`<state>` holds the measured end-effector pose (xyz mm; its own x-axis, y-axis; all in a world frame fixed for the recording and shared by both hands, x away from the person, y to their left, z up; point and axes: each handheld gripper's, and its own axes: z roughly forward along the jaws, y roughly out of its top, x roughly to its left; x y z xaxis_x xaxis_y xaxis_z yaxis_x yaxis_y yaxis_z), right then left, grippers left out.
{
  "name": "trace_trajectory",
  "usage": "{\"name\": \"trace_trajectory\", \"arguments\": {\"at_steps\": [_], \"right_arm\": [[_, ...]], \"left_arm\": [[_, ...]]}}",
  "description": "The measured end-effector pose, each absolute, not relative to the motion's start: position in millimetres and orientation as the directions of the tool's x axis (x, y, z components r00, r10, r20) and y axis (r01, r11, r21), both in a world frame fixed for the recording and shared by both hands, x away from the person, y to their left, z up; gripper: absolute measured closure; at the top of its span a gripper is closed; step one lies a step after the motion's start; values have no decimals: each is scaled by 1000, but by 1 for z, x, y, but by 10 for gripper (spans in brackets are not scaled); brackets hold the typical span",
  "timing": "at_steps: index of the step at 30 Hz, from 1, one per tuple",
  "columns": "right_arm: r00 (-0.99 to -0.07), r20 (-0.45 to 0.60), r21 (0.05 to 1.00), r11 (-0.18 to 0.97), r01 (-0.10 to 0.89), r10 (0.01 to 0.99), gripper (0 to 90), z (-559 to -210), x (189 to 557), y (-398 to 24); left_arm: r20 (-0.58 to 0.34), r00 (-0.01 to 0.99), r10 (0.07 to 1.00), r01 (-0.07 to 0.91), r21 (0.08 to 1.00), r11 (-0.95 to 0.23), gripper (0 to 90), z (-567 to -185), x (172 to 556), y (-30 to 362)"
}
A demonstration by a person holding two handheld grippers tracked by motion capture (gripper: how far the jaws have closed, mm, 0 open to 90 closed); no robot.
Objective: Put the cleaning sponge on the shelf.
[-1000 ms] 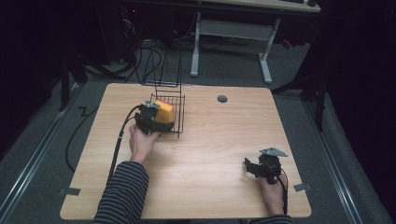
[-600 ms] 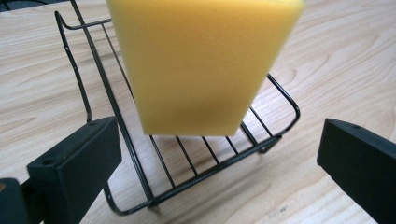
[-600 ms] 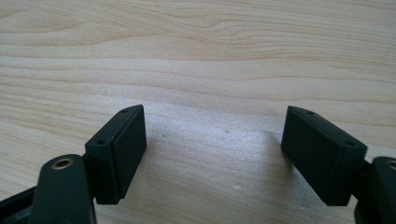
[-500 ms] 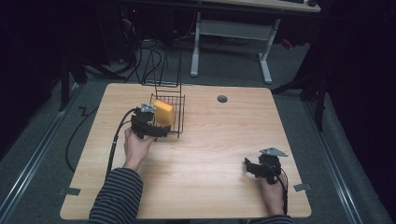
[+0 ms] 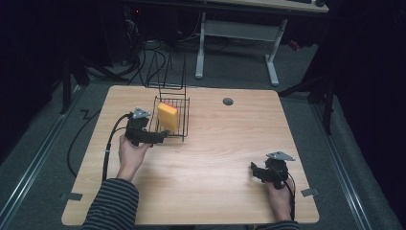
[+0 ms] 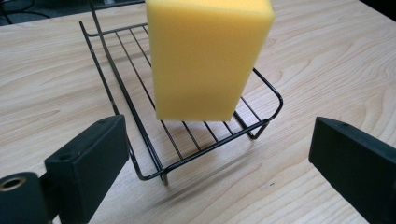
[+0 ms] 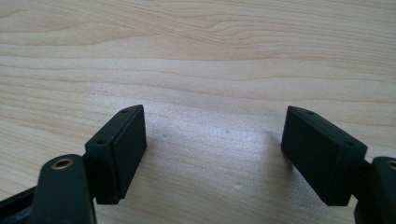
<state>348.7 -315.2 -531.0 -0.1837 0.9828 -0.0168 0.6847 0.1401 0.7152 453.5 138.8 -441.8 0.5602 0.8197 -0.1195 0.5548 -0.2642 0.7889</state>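
Sponge (image 6: 210, 58) stands upright in the rack (image 6: 140, 126); our left tongs (image 6: 219, 158) (empty, just narrowing) sit beside it; next we withdraw. Right tongs (image 7: 212, 156) gape, idle.

No lettering, label, brand, number or sign can be read anywhere — not on the yellow sponge (image 6: 210, 58), the black wire rack (image 6: 196, 140) or the wooden table (image 5: 215, 163).
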Motion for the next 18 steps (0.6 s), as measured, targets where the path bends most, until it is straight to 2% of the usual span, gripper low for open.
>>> {"name": "trace_trajectory", "arguments": {"at_steps": [18], "right_arm": [[-184,-16,715,140,685,983,225,-531,349,-315]], "left_arm": [[-120,557,822,534,810,-243,78,-434,432,163]]}}
